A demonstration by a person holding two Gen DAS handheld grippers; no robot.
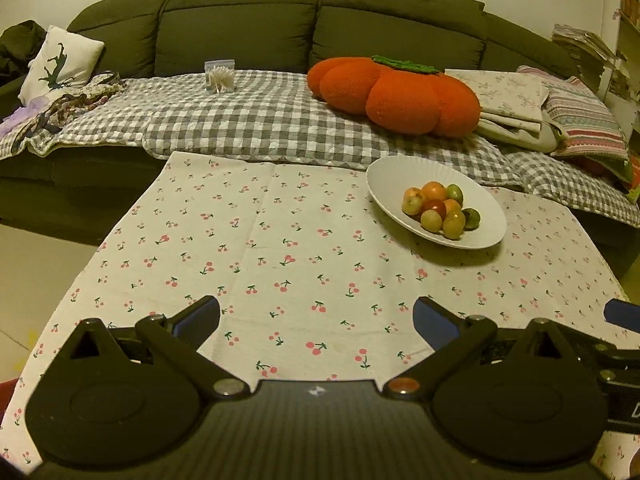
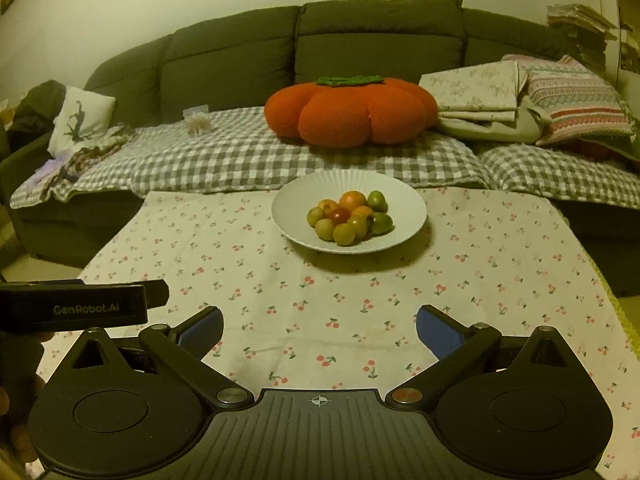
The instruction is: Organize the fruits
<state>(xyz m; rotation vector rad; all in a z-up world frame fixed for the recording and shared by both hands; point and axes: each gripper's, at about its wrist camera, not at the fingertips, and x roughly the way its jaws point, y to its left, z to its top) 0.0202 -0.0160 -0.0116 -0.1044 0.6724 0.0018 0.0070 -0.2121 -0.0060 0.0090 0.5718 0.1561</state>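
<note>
left gripper (image 2: 154, 294) – "GenRobot.AI" label | fruits (image 2: 347, 216) – in plate (image 2: 408, 208)

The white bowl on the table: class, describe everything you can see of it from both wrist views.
The white bowl is wide and shallow, with fine ribs fanning out along its inner wall; it looks like matte ceramic. It stands upright on the cherry-print tablecloth, near the table's far edge, in front of the sofa. A heap of small round fruits, yellow-green, orange and one red, sits in its middle. Nothing else touches it; neither hand-held gripper is close to it.
</note>
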